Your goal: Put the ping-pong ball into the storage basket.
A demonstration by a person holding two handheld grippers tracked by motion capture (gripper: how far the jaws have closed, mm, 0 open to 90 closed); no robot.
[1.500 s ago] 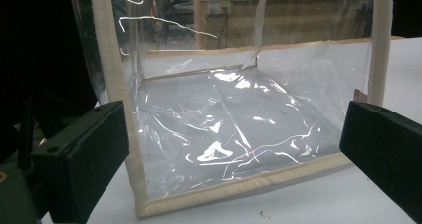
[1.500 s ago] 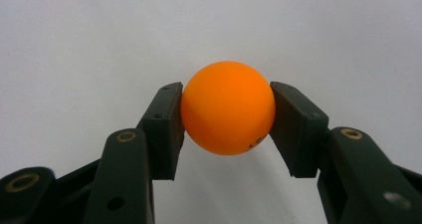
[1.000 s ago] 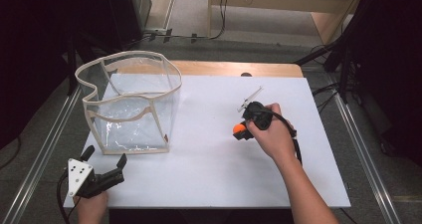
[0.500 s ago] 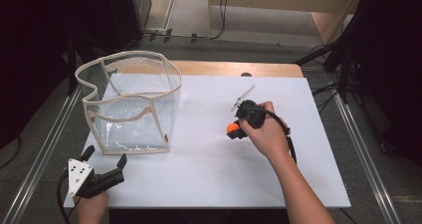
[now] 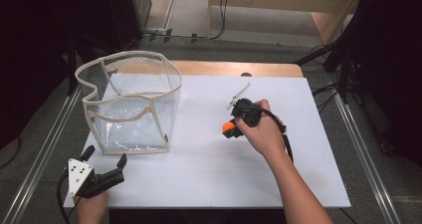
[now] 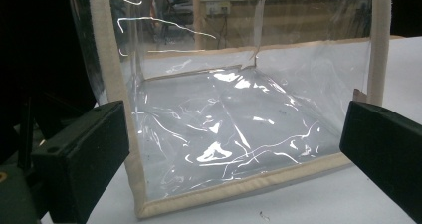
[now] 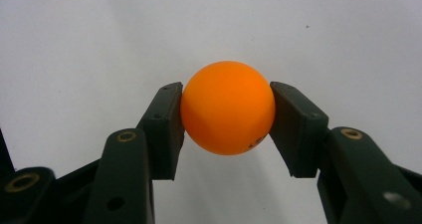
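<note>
Pinching an orange ball between its two black jaws, the right hand-held gripper sat above the white tabletop, right of the middle in the high view. In the right gripper view the pads pressed on the ball's two sides, one on each, and the ball bulged out above and below them, with small dark print low on its right side. White surface lay behind the ball; whether the ball touched it or hung just above it could not be told. The right hand wrapped the gripper's body from behind, its forearm running back toward the bottom edge of the high view, and a black cable looped beside the wrist.

The left hand-held gripper lay near the tabletop's front left corner, jaws spread wide with nothing between them, the grey three-cornered plate on top. It pointed at a clear plastic bag with beige trim, which stood upright and open-topped on the left part of the tabletop, just beyond the jaw tips. In the left gripper view the bag's front wall showed between the two spread jaws, apart from both. The ball was well apart from the bag, off to its right.
</note>
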